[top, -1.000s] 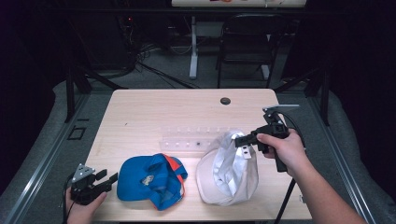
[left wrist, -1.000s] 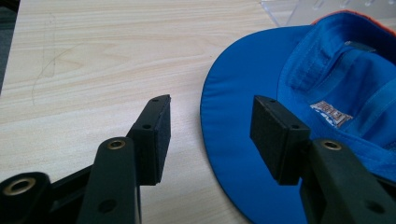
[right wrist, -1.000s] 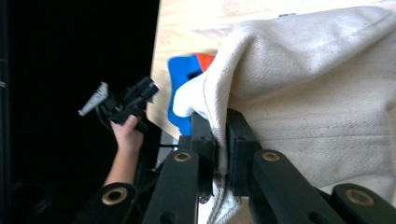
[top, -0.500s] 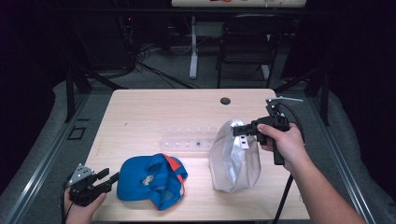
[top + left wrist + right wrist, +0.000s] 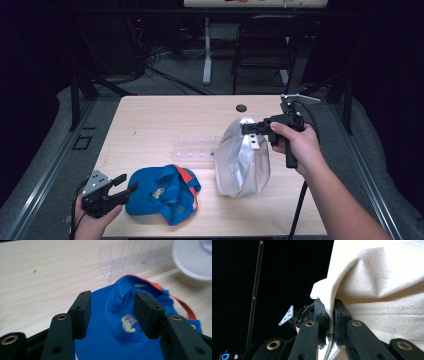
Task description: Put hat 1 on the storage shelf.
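1. Your right gripper (image 5: 246,128) is raised above the right half of the table (image 5: 150,125); its jaws are closed on a fold of the white cap (image 5: 242,160), and in the right gripper view the cream fabric (image 5: 382,290) is pinched between the two black pads (image 5: 339,322).
2. The white cap hangs from that grip, drawn up tall and upright; its lower edge looks to rest on the wood at the right of centre, though you cannot tell for sure whether it touches; a small white tag (image 5: 255,142) hangs just below the jaws.
3. Your left gripper (image 5: 126,186) sits low at the near left corner of the table; its jaws stand open and hold nothing; the tips lie just beside the near left edge of the blue cap (image 5: 162,195).
4. In the left gripper view the blue cap (image 5: 125,325) lies flat on the table, seen between the open pads (image 5: 147,312); a yellow and white emblem (image 5: 128,323) shows on its front, and orange trim (image 5: 183,307) runs along its far side.
5. A clear plastic rack (image 5: 195,149) lies on the table behind the blue cap and just left of the white cap; in the left gripper view it sits near the blue cap's far edge (image 5: 132,261).
6. A small dark round hole (image 5: 241,107) sits near the far edge of the table, well apart from both caps.
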{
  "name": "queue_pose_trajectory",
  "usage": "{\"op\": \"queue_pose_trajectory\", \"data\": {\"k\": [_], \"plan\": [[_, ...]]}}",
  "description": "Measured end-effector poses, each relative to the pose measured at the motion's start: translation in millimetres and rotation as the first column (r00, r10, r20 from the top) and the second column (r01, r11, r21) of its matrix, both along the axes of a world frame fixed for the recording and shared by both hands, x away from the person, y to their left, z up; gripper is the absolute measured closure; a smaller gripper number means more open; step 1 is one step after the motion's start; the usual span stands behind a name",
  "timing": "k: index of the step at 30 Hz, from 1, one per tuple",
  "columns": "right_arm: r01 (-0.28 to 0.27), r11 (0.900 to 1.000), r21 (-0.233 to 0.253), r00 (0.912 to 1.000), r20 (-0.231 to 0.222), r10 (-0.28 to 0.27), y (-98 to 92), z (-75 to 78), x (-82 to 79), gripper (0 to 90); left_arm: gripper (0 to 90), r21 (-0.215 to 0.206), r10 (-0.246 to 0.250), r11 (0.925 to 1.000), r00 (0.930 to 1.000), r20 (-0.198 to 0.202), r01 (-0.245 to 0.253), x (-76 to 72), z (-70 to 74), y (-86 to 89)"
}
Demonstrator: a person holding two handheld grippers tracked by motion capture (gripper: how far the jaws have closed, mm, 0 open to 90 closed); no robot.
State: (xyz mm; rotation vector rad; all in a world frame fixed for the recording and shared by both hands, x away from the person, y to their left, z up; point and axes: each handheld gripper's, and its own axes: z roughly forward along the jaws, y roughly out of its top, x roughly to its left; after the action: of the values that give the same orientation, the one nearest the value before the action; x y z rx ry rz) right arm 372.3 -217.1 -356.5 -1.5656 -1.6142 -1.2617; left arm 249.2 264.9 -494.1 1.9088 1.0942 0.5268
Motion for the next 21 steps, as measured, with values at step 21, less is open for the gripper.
{"op": "queue_pose_trajectory", "data": {"k": [21], "plan": [[-0.035, 0.998, 0.044, 0.9993, 0.016, 0.034, 54.8, 20.0, 24.7, 84.1, 47.2, 0.047, -0.158, 0.9868, 0.9848, 0.072, 0.155, 17.4, 31.6, -84.5]]}}
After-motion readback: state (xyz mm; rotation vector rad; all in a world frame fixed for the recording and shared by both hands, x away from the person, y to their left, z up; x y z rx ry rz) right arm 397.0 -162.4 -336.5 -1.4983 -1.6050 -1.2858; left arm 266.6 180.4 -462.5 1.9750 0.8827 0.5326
